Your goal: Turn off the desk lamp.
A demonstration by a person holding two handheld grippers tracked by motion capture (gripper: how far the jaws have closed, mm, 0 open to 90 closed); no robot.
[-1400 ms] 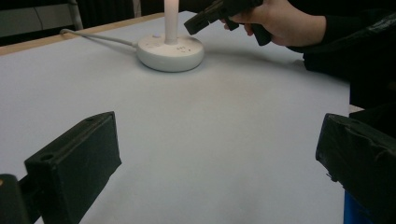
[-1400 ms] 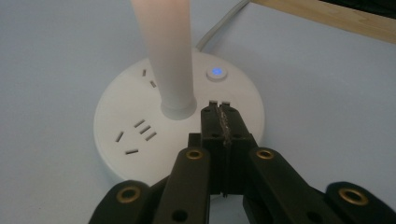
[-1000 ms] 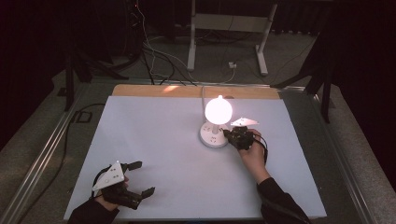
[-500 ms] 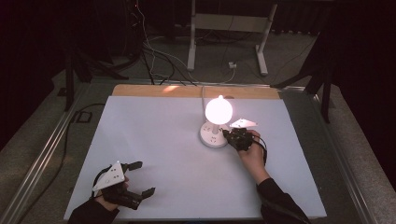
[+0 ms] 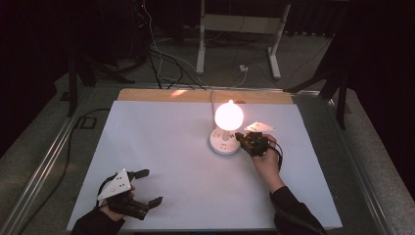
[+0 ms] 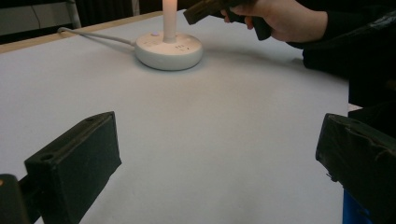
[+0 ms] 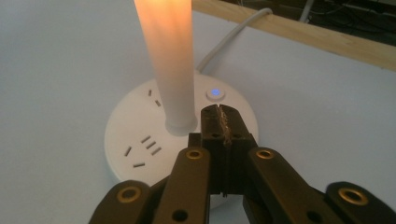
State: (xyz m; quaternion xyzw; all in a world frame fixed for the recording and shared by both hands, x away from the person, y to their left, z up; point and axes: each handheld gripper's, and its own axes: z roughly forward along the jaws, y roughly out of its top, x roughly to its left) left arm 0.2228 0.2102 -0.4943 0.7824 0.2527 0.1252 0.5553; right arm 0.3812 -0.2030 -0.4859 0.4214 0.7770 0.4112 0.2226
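The right gripper point(image 7: 219, 112), jaws pressed together, hovers over the round white lamp base point(image 7: 140, 135) by its small blue-lit button point(image 7: 214, 93), mid-bench point(image 5: 161, 142), while the left gripper point(image 5: 144, 187) rests spread wide near the front edge

One round white plastic lamp base point(image 5: 224, 142) with one glowing bulb point(image 5: 228, 114), one blue-lit button point(image 7: 215, 93) and one white cable point(image 7: 233, 33); two black two-jaw tools: left tool point(image 5: 145, 187), right tool point(image 5: 241, 137).
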